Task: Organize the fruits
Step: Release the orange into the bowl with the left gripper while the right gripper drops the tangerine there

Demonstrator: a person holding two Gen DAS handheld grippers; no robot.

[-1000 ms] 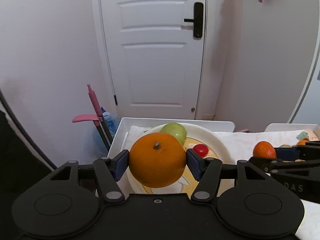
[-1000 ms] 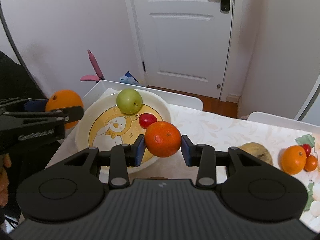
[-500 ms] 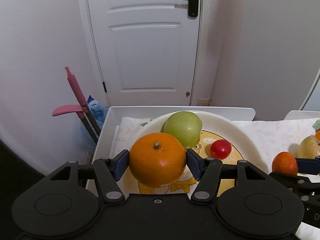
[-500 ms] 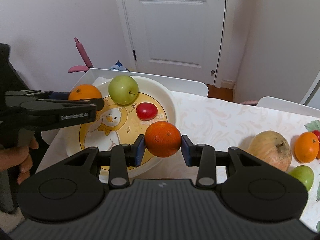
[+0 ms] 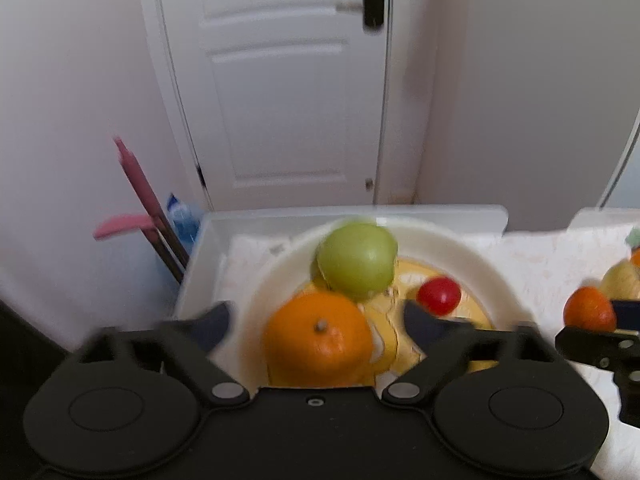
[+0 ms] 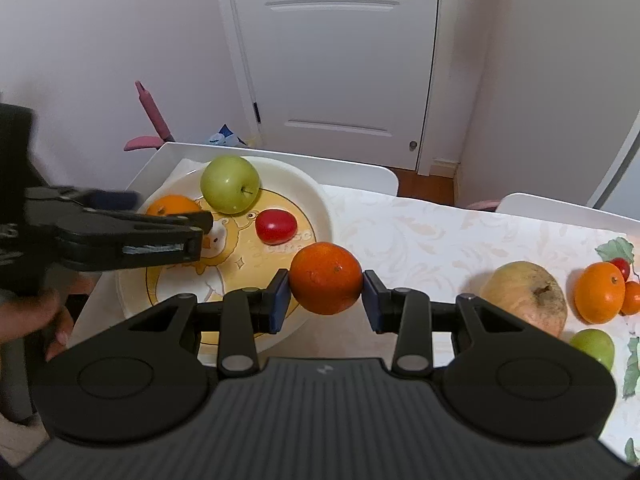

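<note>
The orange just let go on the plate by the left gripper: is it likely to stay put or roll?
The orange is round and smooth, so it could probably roll. The left gripper is opening, its pads clear of the fruit. The green apple beside it and the raised rim of the plate would likely stop it. It looks firm, not fragile.

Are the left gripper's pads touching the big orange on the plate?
Apart. The left wrist view shows the left gripper opening, with plate visible between each pad and the big orange.

Apple (image 6: pixel 229 184) and tomato (image 6: pixel 276 226) on plate (image 6: pixel 316 204)
</note>
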